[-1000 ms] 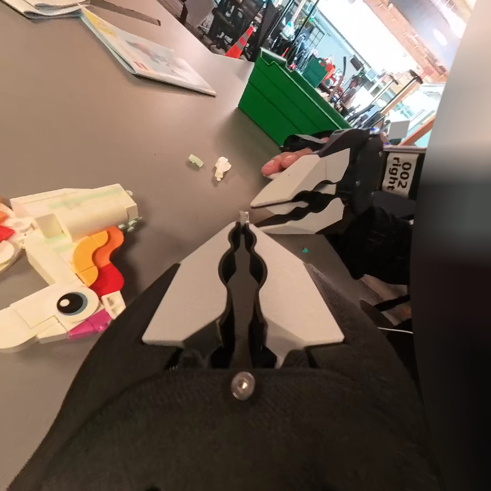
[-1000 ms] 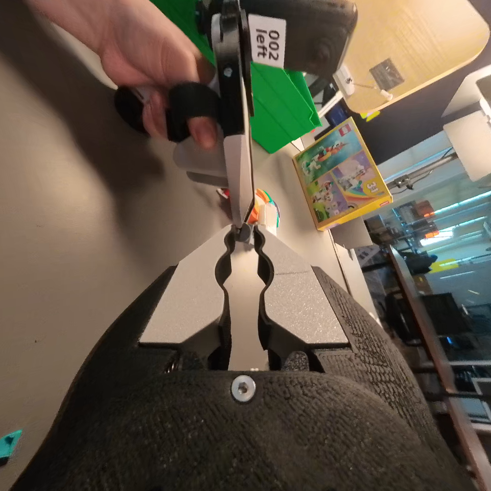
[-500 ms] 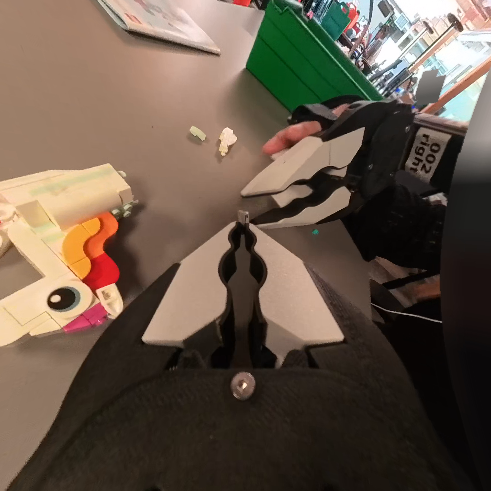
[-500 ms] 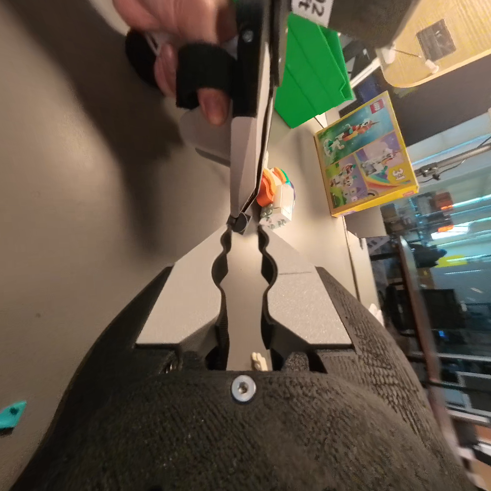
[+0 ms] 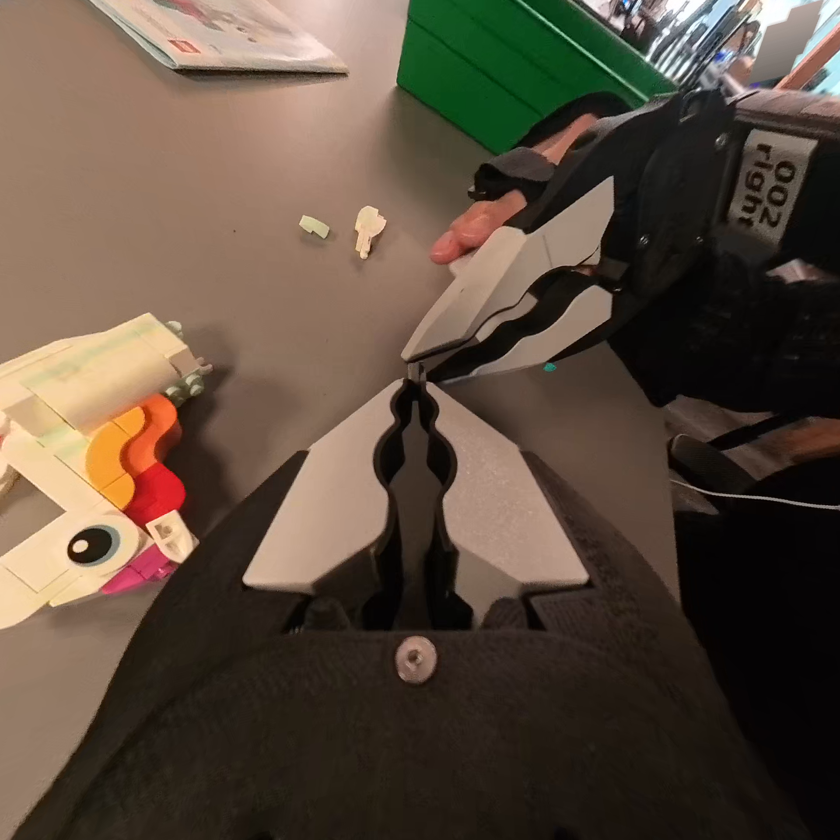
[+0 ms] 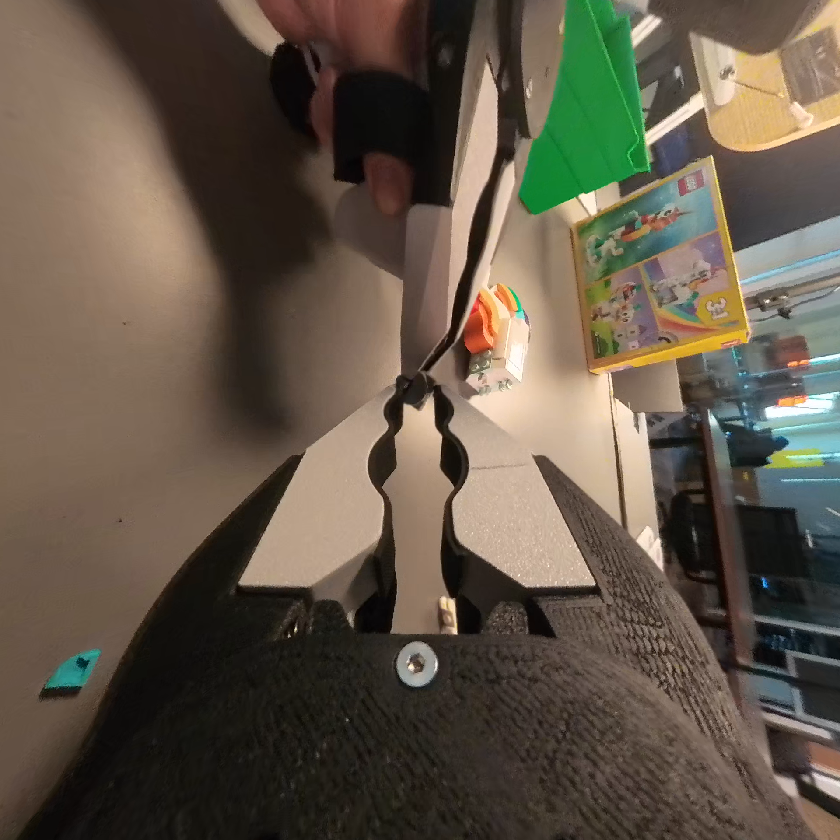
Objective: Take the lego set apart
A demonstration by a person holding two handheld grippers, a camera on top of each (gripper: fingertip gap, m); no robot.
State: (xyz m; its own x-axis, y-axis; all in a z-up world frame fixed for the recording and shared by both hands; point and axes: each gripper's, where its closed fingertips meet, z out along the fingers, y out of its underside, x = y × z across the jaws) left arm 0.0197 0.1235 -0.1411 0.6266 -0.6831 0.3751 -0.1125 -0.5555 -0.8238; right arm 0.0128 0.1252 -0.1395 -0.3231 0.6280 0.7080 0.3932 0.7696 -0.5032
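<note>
The lego set is a white unicorn model with an orange, yellow and red mane, lying on the grey table to the left of my left gripper; it also shows in the right wrist view. My left gripper is shut on a small dark grey piece at its tips, above the table. My right gripper meets it tip to tip from the right and is closed on the same small piece. The right gripper also shows in the left wrist view.
A pale green piece and a white piece lie loose beyond the grippers. A tiny teal piece lies near the right gripper. A green bin, a booklet and the yellow set box sit farther back. The tips of both grippers are at nearly the same place.
Both grippers stay tip to tip on the small grey piece. The right gripper has tilted steeper and lifted at its back. The left gripper has swung, so the model sits closer in view.
</note>
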